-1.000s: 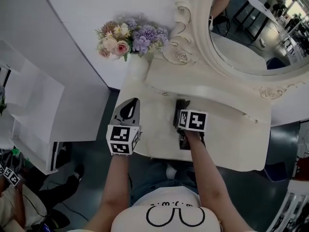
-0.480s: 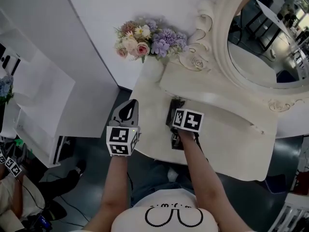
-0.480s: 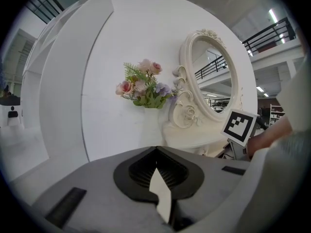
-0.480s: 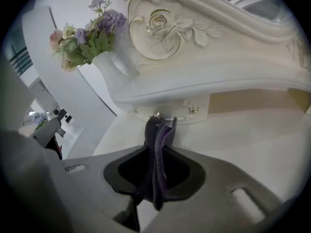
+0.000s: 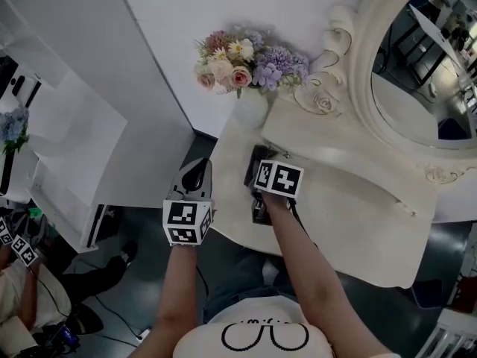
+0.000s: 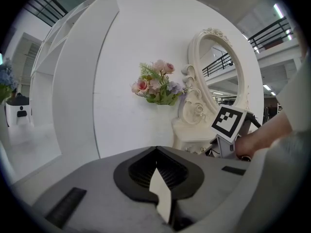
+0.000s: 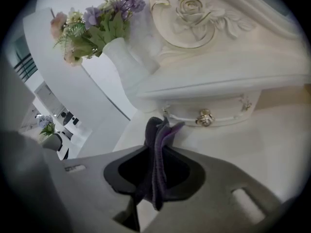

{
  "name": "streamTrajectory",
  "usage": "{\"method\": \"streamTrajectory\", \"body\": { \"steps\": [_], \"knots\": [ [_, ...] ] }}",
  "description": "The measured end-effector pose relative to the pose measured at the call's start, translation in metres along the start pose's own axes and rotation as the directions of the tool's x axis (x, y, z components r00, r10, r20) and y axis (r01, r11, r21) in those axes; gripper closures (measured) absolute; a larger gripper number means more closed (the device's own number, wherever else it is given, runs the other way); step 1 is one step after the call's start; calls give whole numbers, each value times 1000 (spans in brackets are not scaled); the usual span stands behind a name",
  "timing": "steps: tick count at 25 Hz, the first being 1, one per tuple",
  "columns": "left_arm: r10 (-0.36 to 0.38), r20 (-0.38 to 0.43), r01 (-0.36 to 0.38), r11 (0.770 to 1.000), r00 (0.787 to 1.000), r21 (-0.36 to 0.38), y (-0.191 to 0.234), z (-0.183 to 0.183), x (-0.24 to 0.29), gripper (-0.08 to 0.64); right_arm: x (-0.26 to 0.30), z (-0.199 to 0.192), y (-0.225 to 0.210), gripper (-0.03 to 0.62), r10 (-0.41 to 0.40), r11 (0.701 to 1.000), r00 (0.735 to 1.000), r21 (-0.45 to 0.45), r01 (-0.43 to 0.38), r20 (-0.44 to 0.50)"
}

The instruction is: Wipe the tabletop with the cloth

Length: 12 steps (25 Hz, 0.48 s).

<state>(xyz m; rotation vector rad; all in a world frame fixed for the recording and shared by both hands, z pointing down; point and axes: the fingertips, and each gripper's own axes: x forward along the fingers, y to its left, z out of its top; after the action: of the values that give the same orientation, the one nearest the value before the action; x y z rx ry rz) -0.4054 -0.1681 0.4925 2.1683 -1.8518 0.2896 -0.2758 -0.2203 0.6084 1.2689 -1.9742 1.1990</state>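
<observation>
Cream tabletop point(image 5: 358, 222) is sitting under an ornate mirror point(image 5: 417, 73). Right gripper point(image 5: 257, 162) is pinching the purple cloth point(image 7: 158, 144) over its back-left part, by the drawer point(image 7: 214, 113). Left gripper point(image 5: 195, 174) is hanging at the left edge, jaws together.

The cloth point(image 7: 158, 164) is dark purple. The table point(image 5: 358, 222) is cream, and so is the mirror frame point(image 5: 363, 73), which is carved with roses and scrolls. The drawer knob point(image 7: 205, 116) is dull gold. At the far left, the flowers point(image 5: 250, 58) are pink, cream and lilac with green leaves, in a white vase point(image 7: 124, 57). The left gripper point(image 6: 156, 154) and right gripper point(image 7: 155, 152) are grey, black inside. Their cubes point(image 5: 186, 224) bear black squares on white. The wall point(image 5: 171, 21) is white and the floor point(image 5: 149, 237) is dark grey.
</observation>
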Motion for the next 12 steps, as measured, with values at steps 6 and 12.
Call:
{"method": "streamTrajectory", "body": {
  "steps": [6,12],
  "knots": [
    [45,-6,-45,999,999,-10,19,-6,-10,561,20,4,29,511,13,999,1000,-34,-13,-16],
    [107,-19,-107,994,994,-33,41,-14,-28,561,38,7,62,511,34,997,999,-65,-36,-40]
  ]
}}
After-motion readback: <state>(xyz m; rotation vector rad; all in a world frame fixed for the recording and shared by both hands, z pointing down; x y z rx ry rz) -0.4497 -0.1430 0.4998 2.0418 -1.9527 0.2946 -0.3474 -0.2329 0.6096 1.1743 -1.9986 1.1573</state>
